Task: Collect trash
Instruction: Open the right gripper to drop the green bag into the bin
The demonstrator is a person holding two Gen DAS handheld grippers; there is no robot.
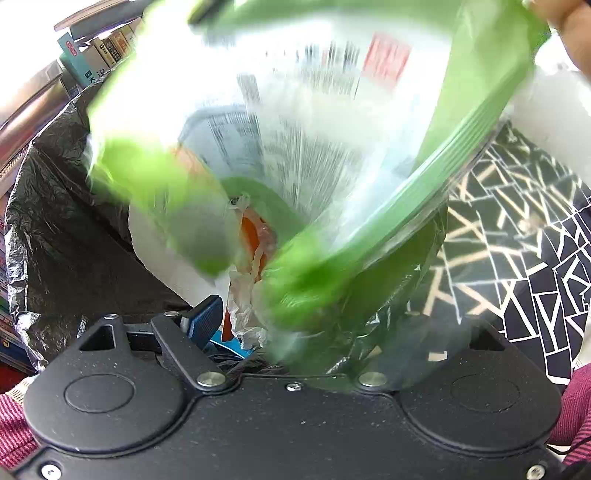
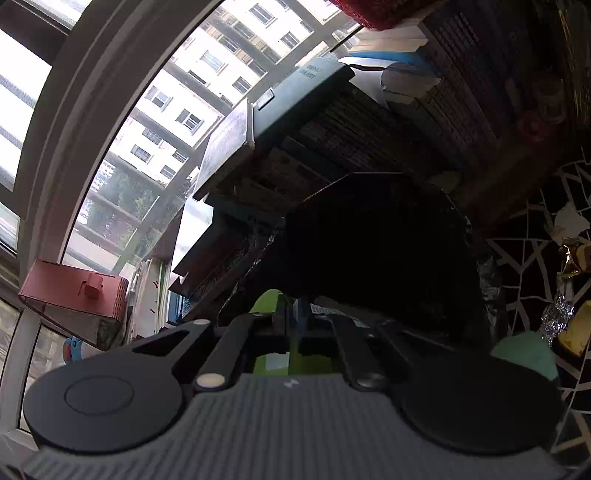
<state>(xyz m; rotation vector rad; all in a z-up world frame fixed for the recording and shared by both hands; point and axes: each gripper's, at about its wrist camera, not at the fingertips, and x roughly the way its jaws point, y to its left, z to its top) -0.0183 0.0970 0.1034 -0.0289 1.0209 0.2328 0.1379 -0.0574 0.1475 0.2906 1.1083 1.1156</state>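
Black-and-white geometric patterned flooring (image 1: 517, 229) spreads to the right in the left wrist view, with a row of books (image 1: 99, 51) along the upper left edge and a black trash bag (image 1: 66, 221) opened wide beneath them. Blurred across most of that view is a green-and-clear plastic package (image 1: 332, 140) with printed text, hanging over the mouth of the black trash bag; inside the bag lie crumpled white paper (image 1: 242, 306) and something orange (image 1: 251, 232). The left gripper (image 1: 288, 321) shows only one blue-padded finger (image 1: 203, 319) clearly, the other side being hidden behind the package, so I cannot tell whether it grips anything. A hand (image 1: 565, 26) shows at the top right corner near the package's green edge. In the right wrist view a large window (image 2: 147, 110) with an apartment building outside fills the upper left, stacked books (image 2: 332, 129) run across the top, and the dark opening of the trash bag (image 2: 369, 258) sits in the middle. The right gripper (image 2: 290, 321) has its fingers pressed together, clamped on the green edge of the plastic package (image 2: 267, 302). Foil-wrapped scraps (image 2: 557, 317) lie on the patterned floor at the right edge
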